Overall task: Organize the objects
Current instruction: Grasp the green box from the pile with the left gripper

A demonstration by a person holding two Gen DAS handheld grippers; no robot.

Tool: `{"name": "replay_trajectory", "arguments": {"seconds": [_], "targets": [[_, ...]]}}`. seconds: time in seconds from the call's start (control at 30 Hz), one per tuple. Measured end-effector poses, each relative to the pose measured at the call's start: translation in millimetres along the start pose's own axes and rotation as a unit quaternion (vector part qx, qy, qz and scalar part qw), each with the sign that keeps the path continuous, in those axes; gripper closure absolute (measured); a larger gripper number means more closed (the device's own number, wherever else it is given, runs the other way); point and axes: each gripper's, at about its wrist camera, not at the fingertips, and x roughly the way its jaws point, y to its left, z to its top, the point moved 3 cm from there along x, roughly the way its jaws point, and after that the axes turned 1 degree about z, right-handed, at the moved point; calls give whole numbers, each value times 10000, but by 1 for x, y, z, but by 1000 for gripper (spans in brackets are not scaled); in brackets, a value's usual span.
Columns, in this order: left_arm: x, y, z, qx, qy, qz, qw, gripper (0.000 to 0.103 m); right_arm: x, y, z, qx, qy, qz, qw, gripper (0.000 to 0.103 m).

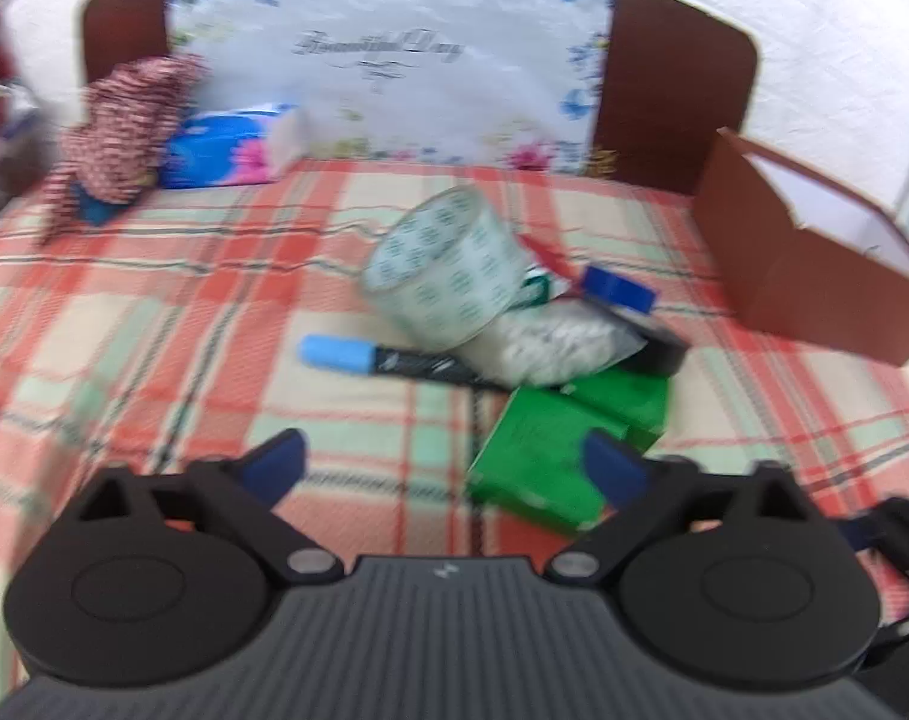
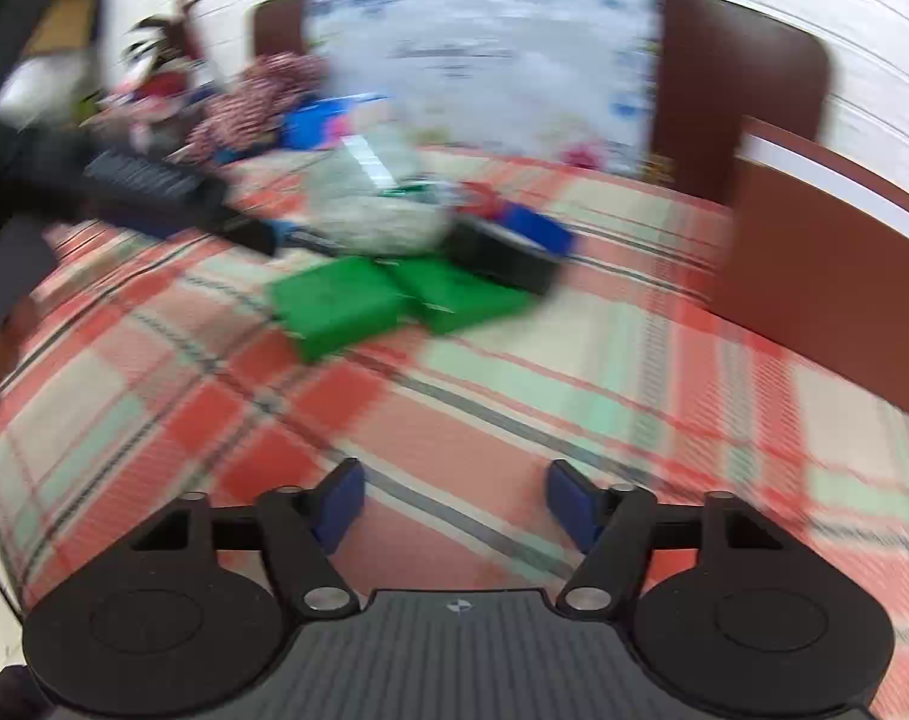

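2 flat green boxes [image 1: 550, 456] lie just ahead of the left gripper [image 1: 445, 468], whose jaws stand wide and empty. Behind them sit a glossy tape roll [image 1: 448, 264], a crinkly clear bag [image 1: 550, 342] and a blue-capped pen [image 1: 388, 360] — all on the checked cloth [image 1: 154, 312]. The right gripper [image 2: 454, 507], half open, holds nothing; its view is blurred. A brown cardboard box [image 1: 814, 264], cut off, stands right.

Left gripper [image 1: 445, 468] and right gripper [image 2: 454, 507], both agape
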Motion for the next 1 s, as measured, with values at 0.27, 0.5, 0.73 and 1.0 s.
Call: {"name": "replay_trajectory", "arguments": {"seconds": [0.27, 0.5, 0.73, 1.0], "targets": [[38, -1, 5, 171, 527, -871, 9947, 43, 47, 30, 43, -118, -59, 455, 9989, 46], [33, -28, -14, 80, 726, -1031, 9920, 58, 44, 32, 42, -47, -181, 475, 9987, 55], [11, -93, -5, 544, 567, -1359, 9876, 58, -4, 0, 17, -42, -803, -214, 9965, 56], [9, -217, 70, 1352, -139, -1873, 9729, 58, -54, -86, 36, 239, -1864, -1572, 9695, 56]]}}
